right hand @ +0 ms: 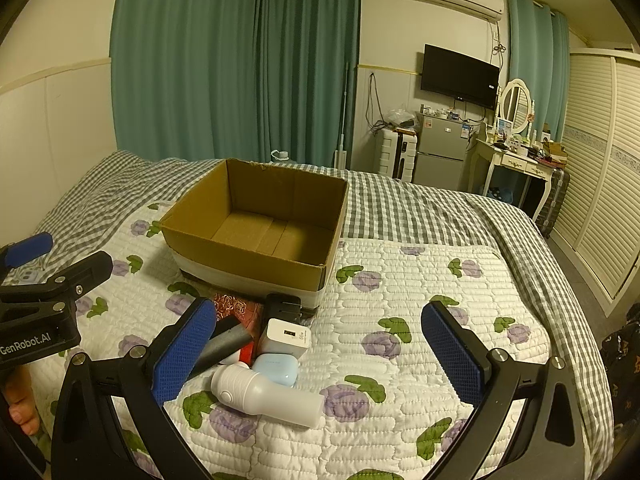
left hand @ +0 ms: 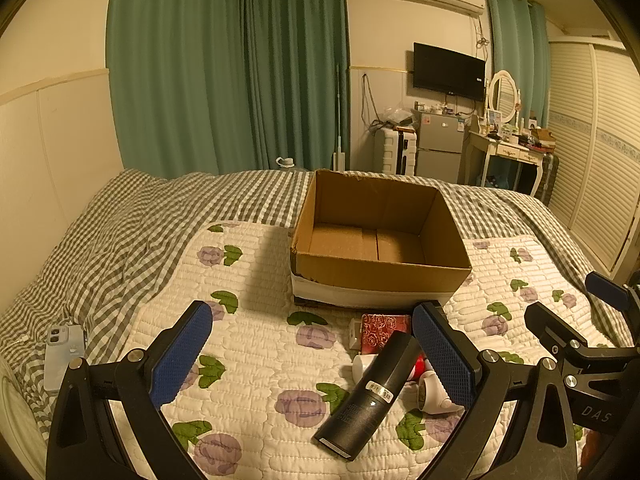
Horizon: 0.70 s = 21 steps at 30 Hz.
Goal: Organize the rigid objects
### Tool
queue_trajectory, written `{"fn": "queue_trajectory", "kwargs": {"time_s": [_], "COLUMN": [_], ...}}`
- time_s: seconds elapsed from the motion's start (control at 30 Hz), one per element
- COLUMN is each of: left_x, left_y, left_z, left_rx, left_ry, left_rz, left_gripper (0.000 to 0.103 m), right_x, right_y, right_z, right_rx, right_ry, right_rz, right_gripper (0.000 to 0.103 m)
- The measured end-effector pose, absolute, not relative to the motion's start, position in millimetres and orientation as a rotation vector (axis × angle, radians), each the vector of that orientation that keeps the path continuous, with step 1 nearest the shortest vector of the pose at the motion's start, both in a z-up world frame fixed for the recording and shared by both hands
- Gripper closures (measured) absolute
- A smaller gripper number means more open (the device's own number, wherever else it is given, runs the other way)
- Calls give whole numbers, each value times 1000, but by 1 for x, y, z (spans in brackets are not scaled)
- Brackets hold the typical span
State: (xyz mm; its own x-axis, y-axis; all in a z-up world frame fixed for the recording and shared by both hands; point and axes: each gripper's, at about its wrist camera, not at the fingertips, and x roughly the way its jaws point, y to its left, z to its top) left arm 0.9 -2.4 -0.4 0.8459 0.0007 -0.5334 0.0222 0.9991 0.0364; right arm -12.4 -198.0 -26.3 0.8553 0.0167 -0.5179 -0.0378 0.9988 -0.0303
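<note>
Floral quilt (left hand: 256, 360), black matte cylinder (left hand: 366, 396) (white label)

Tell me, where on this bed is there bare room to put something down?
Inside the cardboard box, whose floor is bare, and on the floral quilt right of the white charger. It is crowded just in front of the box, around the black cylinder and white bottle.
</note>
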Motion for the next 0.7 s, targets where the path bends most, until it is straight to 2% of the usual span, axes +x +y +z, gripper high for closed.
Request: {"fn": "queue_trajectory", "kwargs": {"time_s": [0.4, 0.7], "left_x": [4, 34], "left_y": [-6, -35], "left_z": [-13, -91], "left_rx": [58, 115], "left_ry": [582, 833], "left_rz": [-13, -112], "left_gripper": [3, 6], "right_x": [-8, 8], "right_y": [-205, -226], "right_z": [-36, -67], "right_rx": [-46, -40], "right_ry": [573, 683], "right_rz": [31, 26], "right_gripper": [0, 0]}}
